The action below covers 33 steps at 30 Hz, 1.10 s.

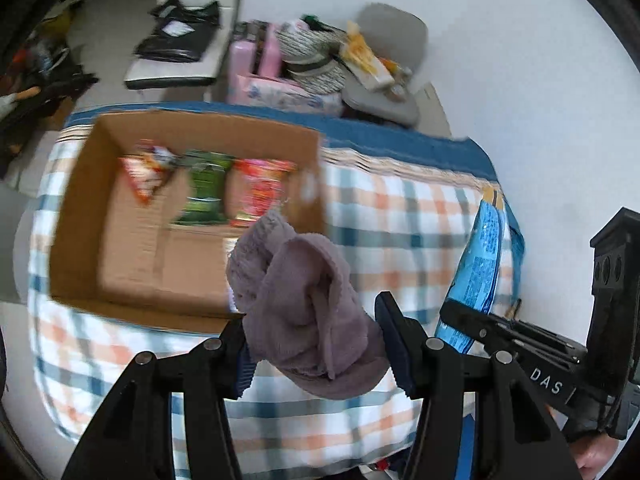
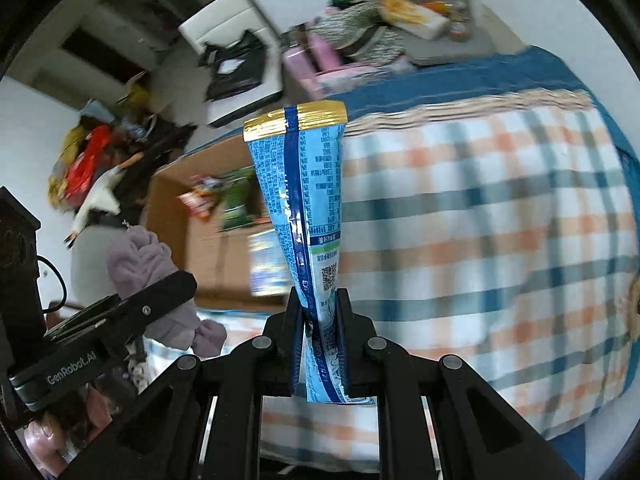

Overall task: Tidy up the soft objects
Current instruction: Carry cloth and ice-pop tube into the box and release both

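Gripping a bunched mauve fleece cloth [image 1: 304, 300] between its jaws, the left gripper [image 1: 316, 344] hung above a bed covered with a plaid blanket [image 1: 400, 216]. The cloth bulged up out of the jaws, and part of it drooped below them on the near side. Beyond it, an open cardboard box [image 1: 80, 216] sat on the blanket with 3 snack packets lying side by side on its floor: an orange-and-red one [image 1: 144, 180], a green one [image 1: 204, 188] and a pink-red one [image 1: 260, 192]. The picture was blurred, so no print on them could be read.

The right gripper [image 2: 320, 316] was clenched on a light-blue foil packet [image 2: 304, 188] with a gold sealed end; the packet stood up from the jaws, its lower end poking out beneath them. Both held things were in the air, clear of the blanket and outside the box. In the right wrist view the cloth [image 2: 140, 264] showed at the left, beside the box [image 2: 208, 260]. Past the bed's blue border lay a pink box [image 1: 256, 64], striped fabric [image 1: 312, 52] and a grey cushion [image 1: 392, 28].
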Tool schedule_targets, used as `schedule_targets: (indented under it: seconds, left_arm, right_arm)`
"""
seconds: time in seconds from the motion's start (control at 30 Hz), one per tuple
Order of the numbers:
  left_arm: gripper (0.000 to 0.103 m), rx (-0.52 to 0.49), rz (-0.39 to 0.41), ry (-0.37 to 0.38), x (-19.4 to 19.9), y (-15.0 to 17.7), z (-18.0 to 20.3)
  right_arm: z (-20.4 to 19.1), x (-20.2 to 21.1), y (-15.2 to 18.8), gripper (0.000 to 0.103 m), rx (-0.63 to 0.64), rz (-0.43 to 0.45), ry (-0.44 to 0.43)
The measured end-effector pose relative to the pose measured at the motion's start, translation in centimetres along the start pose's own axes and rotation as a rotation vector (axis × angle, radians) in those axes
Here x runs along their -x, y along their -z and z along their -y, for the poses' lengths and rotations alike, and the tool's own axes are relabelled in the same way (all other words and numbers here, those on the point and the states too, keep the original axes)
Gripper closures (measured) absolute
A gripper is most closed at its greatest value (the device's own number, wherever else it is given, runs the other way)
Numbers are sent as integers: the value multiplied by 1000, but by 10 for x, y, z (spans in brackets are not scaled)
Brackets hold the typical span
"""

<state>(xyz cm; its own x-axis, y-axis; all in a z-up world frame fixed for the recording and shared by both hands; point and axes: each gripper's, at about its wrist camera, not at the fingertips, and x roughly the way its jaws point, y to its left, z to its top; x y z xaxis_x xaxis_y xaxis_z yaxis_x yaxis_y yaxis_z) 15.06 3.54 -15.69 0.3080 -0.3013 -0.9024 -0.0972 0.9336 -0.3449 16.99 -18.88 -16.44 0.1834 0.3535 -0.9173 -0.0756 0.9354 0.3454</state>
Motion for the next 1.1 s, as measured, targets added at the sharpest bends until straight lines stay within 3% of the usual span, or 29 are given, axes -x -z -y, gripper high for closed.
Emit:
schedule_targets:
  seconds: [0.2,0.43,0.7,1.1]
  left_arm:
    - [52,84,23,-80,20,-14,-85]
    - [52,181,-81,-118,-18,-37,-169]
    - [52,205,-211,-123,-74,-60,-210]
    - [47,189,-329,-134,-114,-65,-225]
  right_arm:
    - [-80,-44,-9,88,17,-53,-65]
    - [-130,-109,-22,88,-34,-102,-60]
    - [-142,-179,-43,88,-115,-151,-9]
    - [-179,-250,-60,85,-6,-248,34]
